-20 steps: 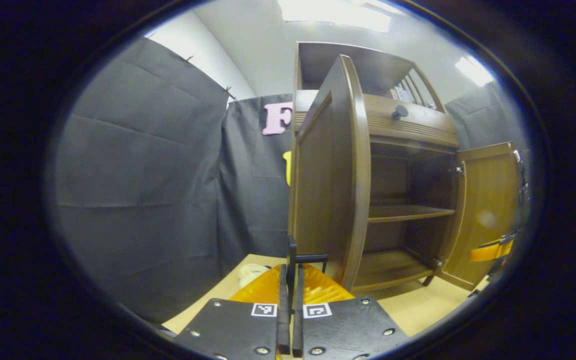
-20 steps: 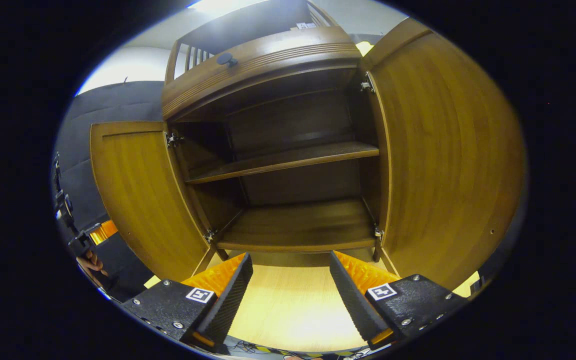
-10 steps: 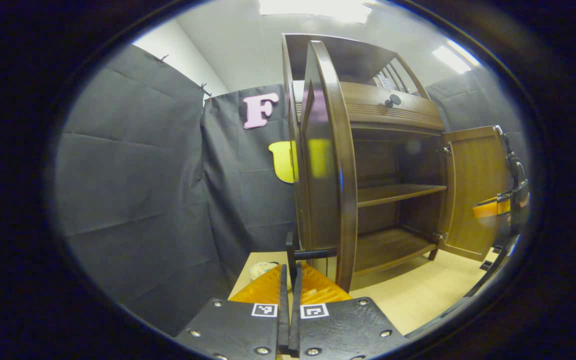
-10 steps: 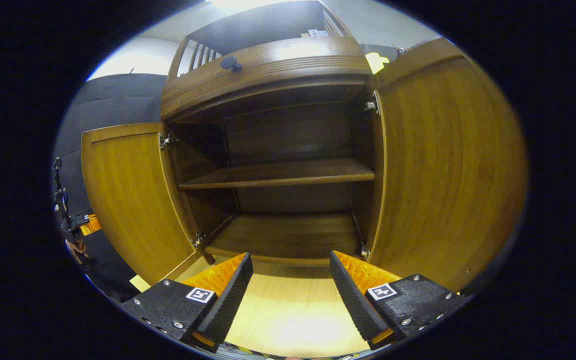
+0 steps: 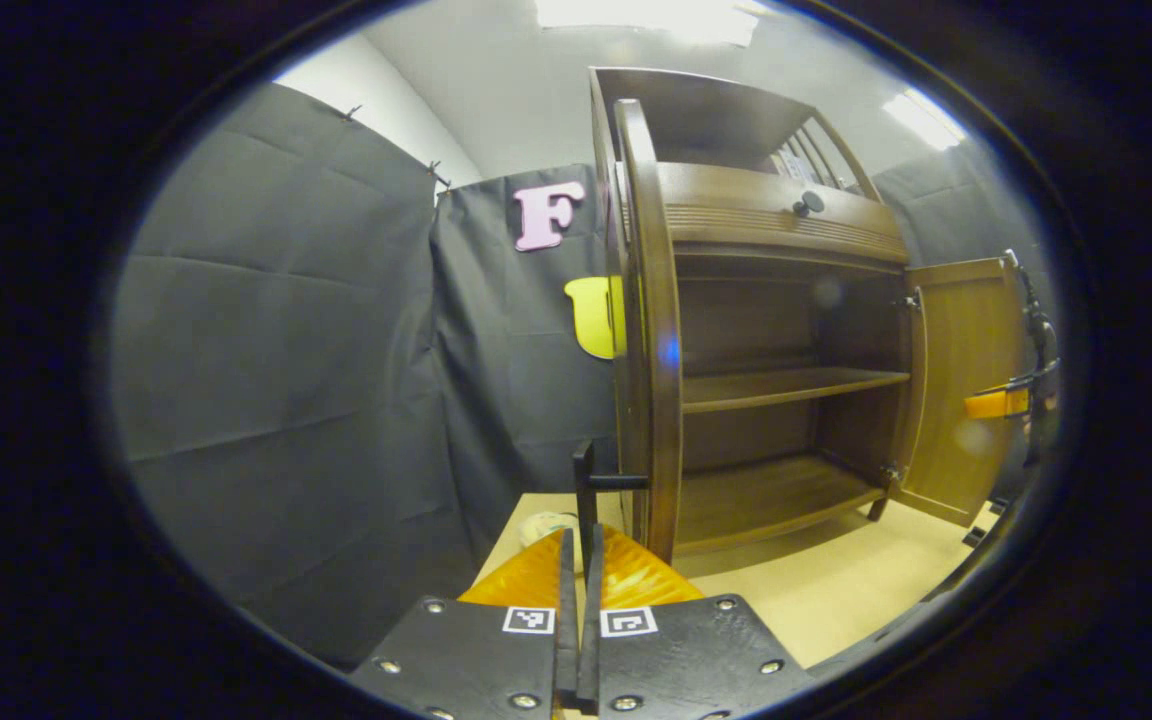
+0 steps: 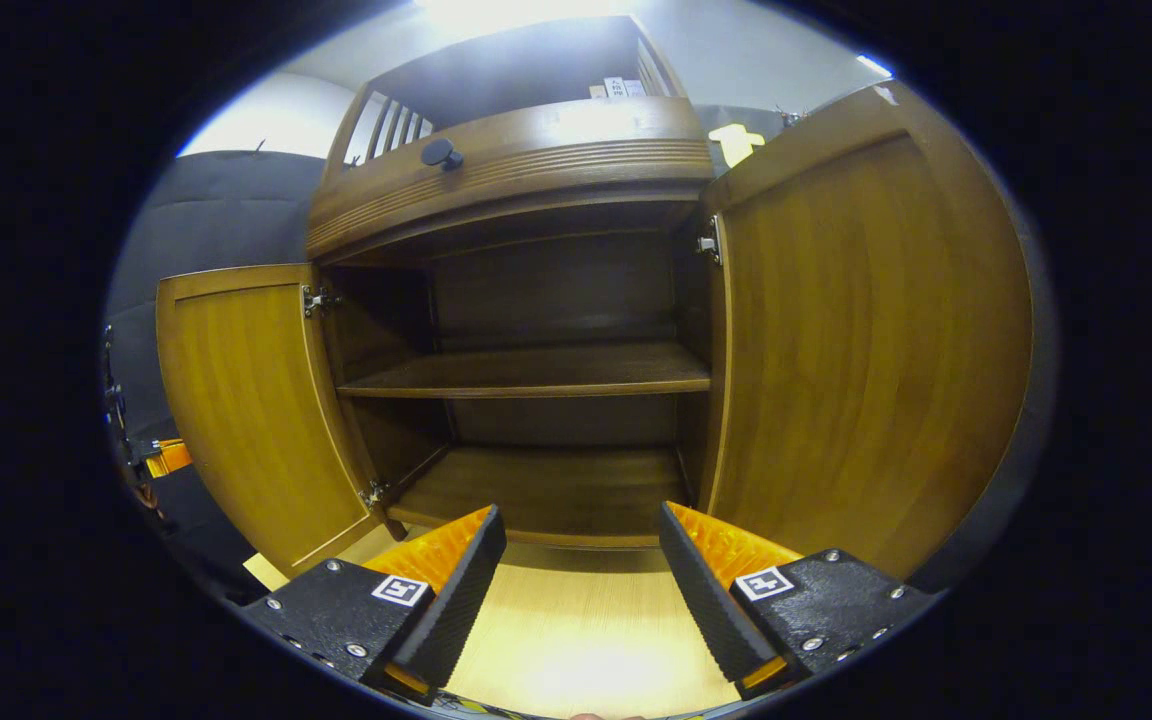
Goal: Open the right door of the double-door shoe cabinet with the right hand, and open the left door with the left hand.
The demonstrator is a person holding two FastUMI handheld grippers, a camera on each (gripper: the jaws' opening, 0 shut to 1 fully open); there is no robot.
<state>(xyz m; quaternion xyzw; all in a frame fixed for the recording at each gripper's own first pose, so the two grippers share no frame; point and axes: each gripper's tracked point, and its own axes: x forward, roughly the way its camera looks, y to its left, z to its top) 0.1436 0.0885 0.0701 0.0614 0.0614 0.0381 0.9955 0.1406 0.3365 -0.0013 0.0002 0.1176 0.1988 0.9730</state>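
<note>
Black cloth walls [image 5: 286,380] were noted around a pale wooden floor [image 6: 576,640], on which the shoe cabinet [image 6: 516,160] stood. Both doors were found swung fully open. From the left gripper view the left door [image 5: 648,330] was seen edge-on, standing straight out from the cabinet front, with the right door [image 5: 966,380] open at the far side. A dark bar handle [image 5: 596,485] projected from the outer face of the left door, directly ahead of the left gripper [image 5: 578,570]. That gripper's fingers were observed pressed nearly together (only a thin slit between them); whether the handle was touched could not be told. From the right gripper view the right gripper [image 6: 581,560] was recorded with its fingers set wide apart, nothing between them, facing the open cabinet. One shelf [image 6: 526,372] and the bottom board [image 6: 546,490] were exposed, both bare. A round dark knob [image 6: 439,153] was seen on the drawer front above.
</note>
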